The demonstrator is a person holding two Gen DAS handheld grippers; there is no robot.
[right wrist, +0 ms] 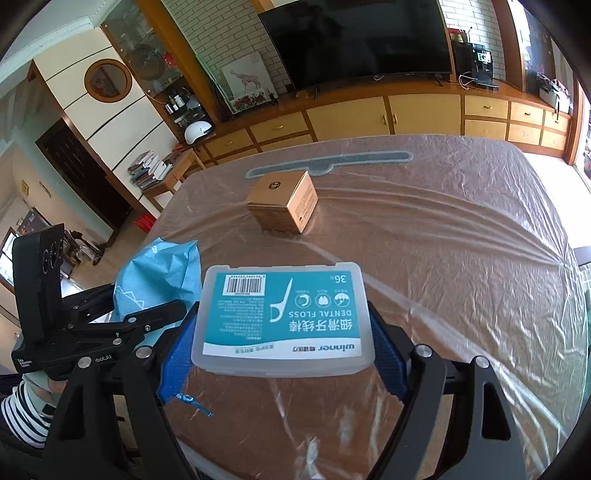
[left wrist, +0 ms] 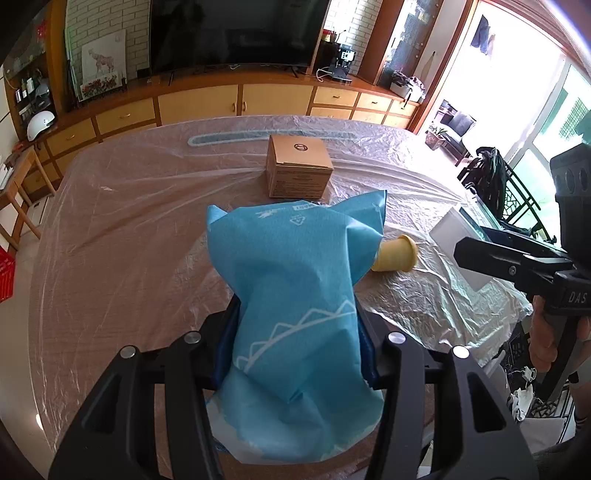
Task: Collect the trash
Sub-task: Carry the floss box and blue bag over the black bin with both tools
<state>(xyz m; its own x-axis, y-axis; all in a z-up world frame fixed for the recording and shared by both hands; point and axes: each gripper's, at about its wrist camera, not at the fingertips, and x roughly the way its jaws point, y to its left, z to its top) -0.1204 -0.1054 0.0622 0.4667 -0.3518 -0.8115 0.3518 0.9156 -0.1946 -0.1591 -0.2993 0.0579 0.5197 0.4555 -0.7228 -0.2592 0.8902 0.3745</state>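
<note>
My left gripper [left wrist: 295, 332] is shut on a blue paper bag [left wrist: 295, 295] and holds it upright over the table; the bag [right wrist: 159, 277] also shows at the left of the right wrist view. My right gripper [right wrist: 284, 332] is shut on a clear plastic dental floss box [right wrist: 282, 317] with a teal label, held flat above the table. In the left wrist view the right gripper [left wrist: 517, 266] shows at the right, holding the white box [left wrist: 458, 236]. A yellow paper cup [left wrist: 397, 254] lies on its side behind the bag. A brown cardboard box [left wrist: 299, 170] stands further back.
The table [left wrist: 129, 221] is covered with clear plastic sheeting. A long blue-grey strip [left wrist: 229, 137] lies at its far edge. Wooden cabinets [left wrist: 199, 103] and a TV [left wrist: 236, 33] stand beyond. A black chair [left wrist: 495, 184] is at the right.
</note>
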